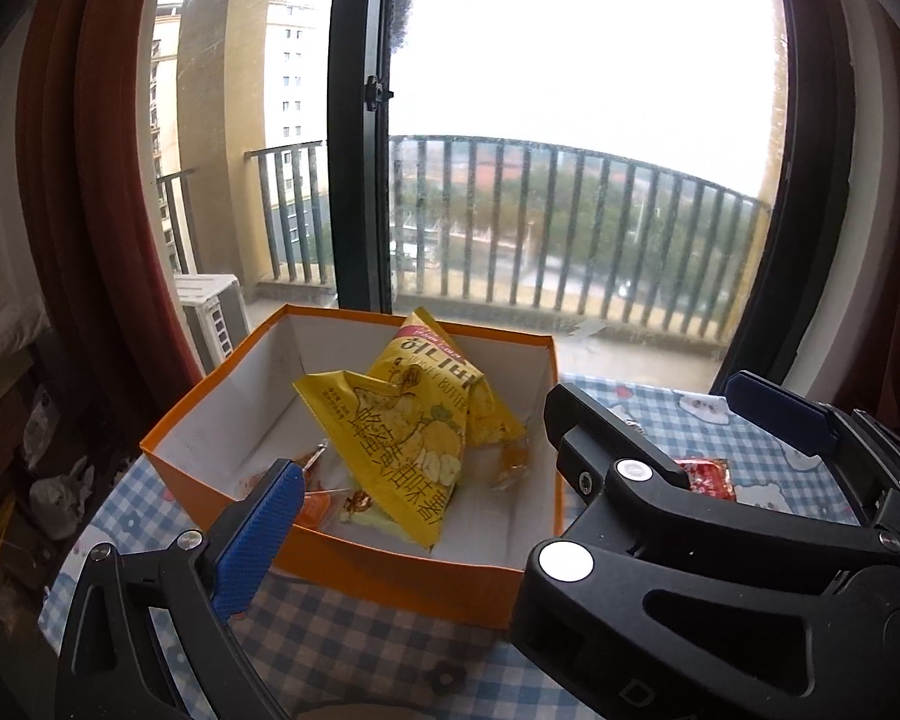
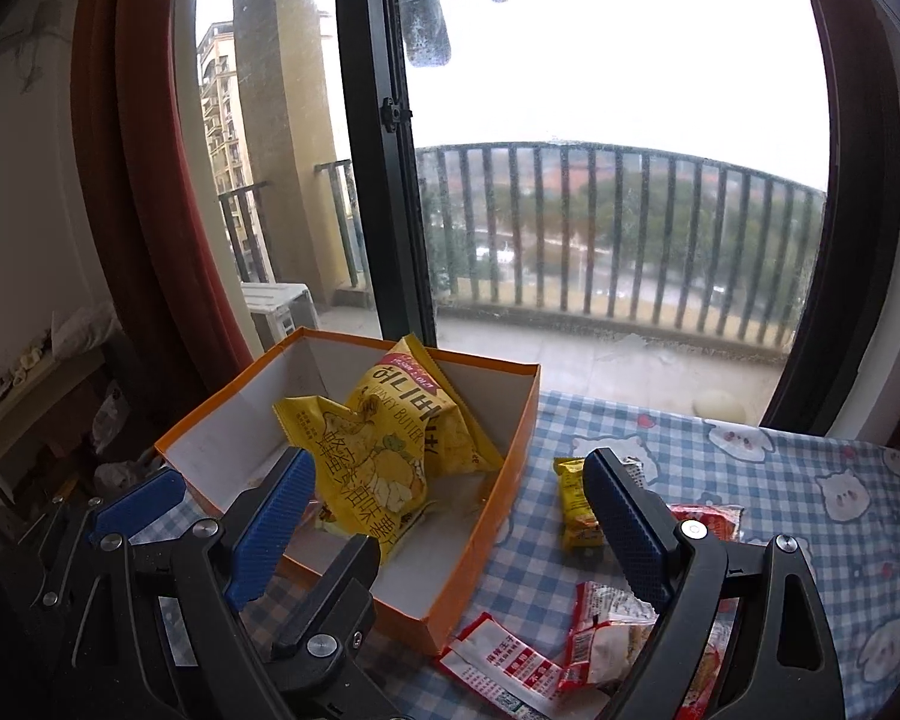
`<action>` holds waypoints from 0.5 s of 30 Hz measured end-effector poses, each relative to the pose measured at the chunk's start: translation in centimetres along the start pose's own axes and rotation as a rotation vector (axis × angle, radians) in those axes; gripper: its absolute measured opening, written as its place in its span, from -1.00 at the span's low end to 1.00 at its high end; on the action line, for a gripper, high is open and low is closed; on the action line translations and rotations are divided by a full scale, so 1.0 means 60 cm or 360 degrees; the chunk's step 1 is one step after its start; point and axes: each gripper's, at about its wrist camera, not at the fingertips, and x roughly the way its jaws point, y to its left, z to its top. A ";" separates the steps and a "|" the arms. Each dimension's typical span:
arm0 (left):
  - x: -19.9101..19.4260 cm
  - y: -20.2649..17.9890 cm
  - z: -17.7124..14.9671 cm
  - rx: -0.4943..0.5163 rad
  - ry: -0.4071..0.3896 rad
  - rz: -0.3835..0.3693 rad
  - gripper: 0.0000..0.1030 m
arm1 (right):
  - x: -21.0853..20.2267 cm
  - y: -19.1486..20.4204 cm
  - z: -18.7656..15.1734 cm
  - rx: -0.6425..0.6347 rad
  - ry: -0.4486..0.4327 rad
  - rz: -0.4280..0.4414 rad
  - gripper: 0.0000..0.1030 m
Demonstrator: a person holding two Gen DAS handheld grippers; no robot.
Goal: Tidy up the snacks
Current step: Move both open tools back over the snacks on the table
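Note:
An open orange box (image 1: 402,576) (image 2: 513,444) stands on the blue checked tablecloth. Two yellow honey-butter chip bags (image 1: 414,438) (image 2: 390,450) lie inside it with several small wrapped sweets (image 1: 513,459). My left gripper (image 1: 510,450) is open and empty, its blue pad (image 1: 258,534) over the box's near left corner; it also shows at lower left in the right wrist view (image 2: 222,492). My right gripper (image 2: 450,504) is open and empty above the box's right wall. A small yellow packet (image 2: 576,501) and red and white packets (image 2: 570,648) (image 1: 705,477) lie on the cloth to the right.
The table (image 2: 780,480) stands against a large window with a dark frame (image 1: 360,150) and a balcony railing behind it. A dark red curtain (image 1: 90,210) hangs at the left, with clutter on the floor below.

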 end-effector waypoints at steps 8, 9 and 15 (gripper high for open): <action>-0.020 -0.070 -0.016 0.0040 -0.0021 -0.0109 0.97 | -0.048 -0.055 -0.022 0.0007 -0.0026 -0.0108 0.80; -0.021 -0.080 -0.019 0.0045 -0.0021 -0.0124 0.97 | -0.055 -0.061 -0.026 0.0008 -0.0026 -0.0124 0.80; -0.029 -0.124 -0.036 0.0098 -0.0009 -0.0200 0.97 | -0.084 -0.096 -0.048 0.0002 -0.0038 -0.0207 0.80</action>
